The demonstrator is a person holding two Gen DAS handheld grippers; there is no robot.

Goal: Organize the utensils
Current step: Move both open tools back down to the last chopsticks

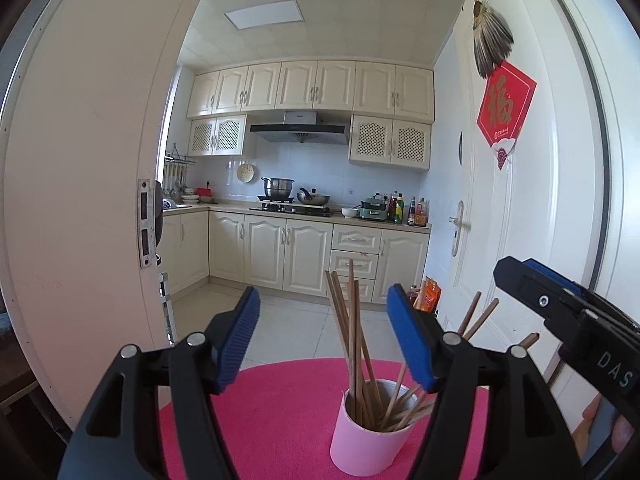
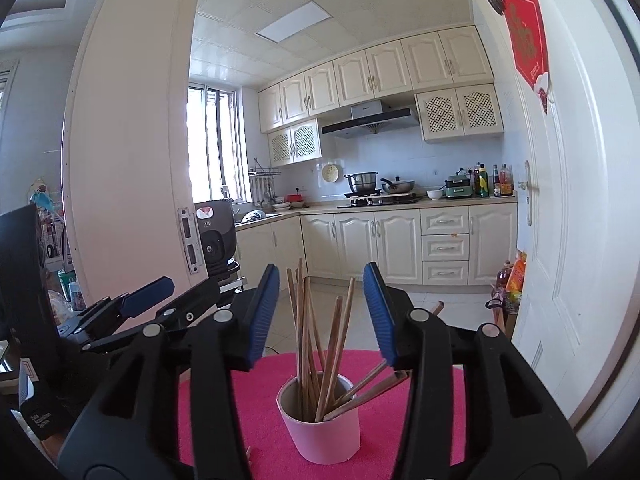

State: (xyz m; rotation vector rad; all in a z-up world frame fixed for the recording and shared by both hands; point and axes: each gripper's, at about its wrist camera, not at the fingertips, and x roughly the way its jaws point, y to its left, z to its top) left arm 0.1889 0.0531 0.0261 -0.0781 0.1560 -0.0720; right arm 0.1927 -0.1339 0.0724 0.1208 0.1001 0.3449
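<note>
A pink cup (image 1: 368,436) (image 2: 320,436) stands on a round pink mat (image 1: 280,400) (image 2: 248,400) and holds several brown wooden chopsticks (image 1: 352,340) (image 2: 320,344), some upright, some leaning right. In the left wrist view my left gripper (image 1: 324,332) is open just above and before the cup, and its blue pads (image 1: 240,340) touch nothing. My right gripper (image 2: 322,308) is open too, with the chopstick tops showing between its pads untouched. Each gripper shows in the other's view: the right one (image 1: 520,276) at the right edge, the left one (image 2: 192,286) at the left.
A white door (image 1: 520,200) with a red paper hanging stands close on the right. An open door leaf (image 1: 100,200) is on the left. Beyond lies a tiled kitchen floor (image 1: 288,320) with cream cabinets. Bottles and packets (image 2: 512,280) sit on the floor by the door.
</note>
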